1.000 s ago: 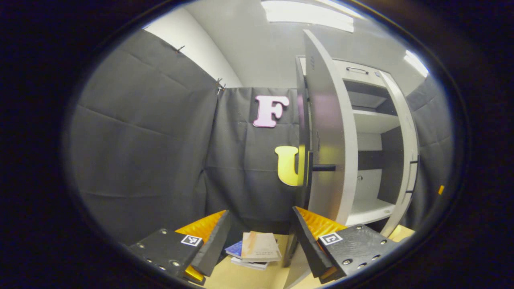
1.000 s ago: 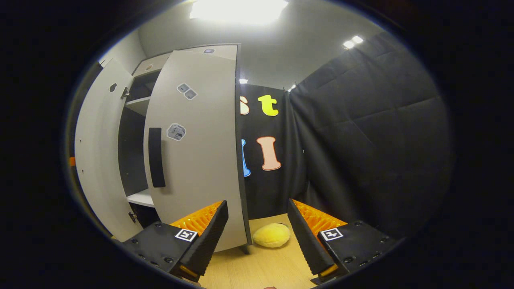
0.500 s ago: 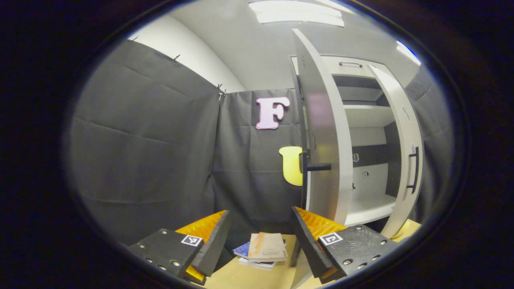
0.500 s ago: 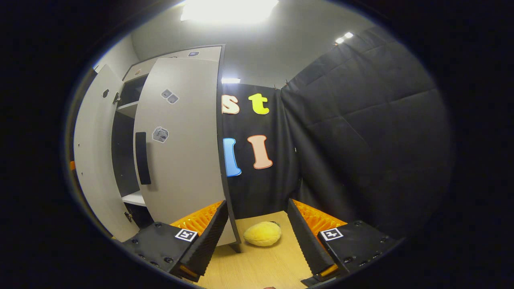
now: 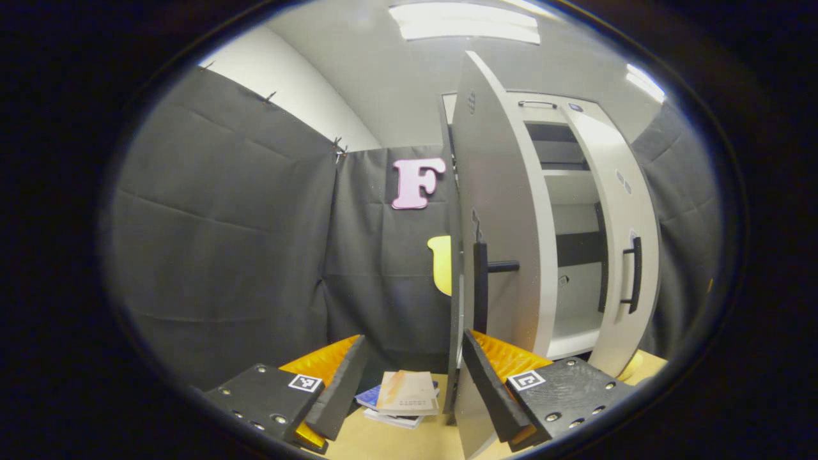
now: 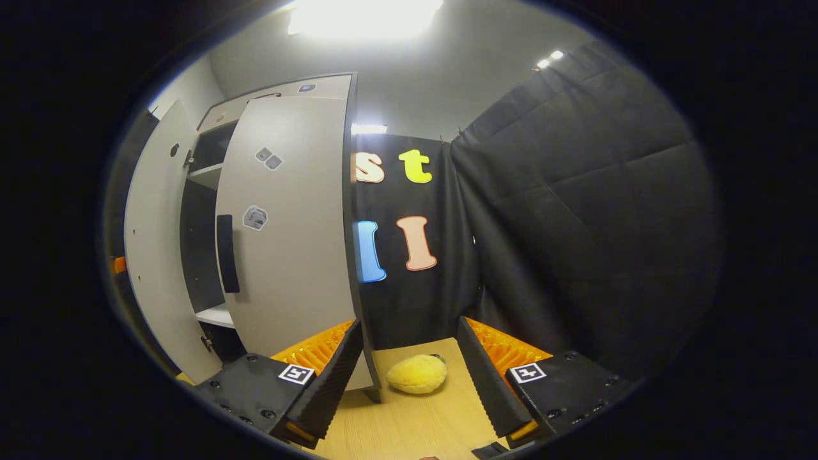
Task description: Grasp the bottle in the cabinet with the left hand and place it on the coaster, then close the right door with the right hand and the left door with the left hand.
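Both grippers were held spread and empty: the left gripper (image 5: 414, 377) near the left door (image 5: 495, 211), the right gripper (image 6: 409, 370) by the right door (image 6: 287, 223). Both doors were ajar. Judged stiff and light-swinging, the doors seemed best pushed flat beside the handle (image 5: 479, 287).

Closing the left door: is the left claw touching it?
Cannot tell. In the left gripper view the claw's finger overlaps the door's edge; no plain contact or gap.
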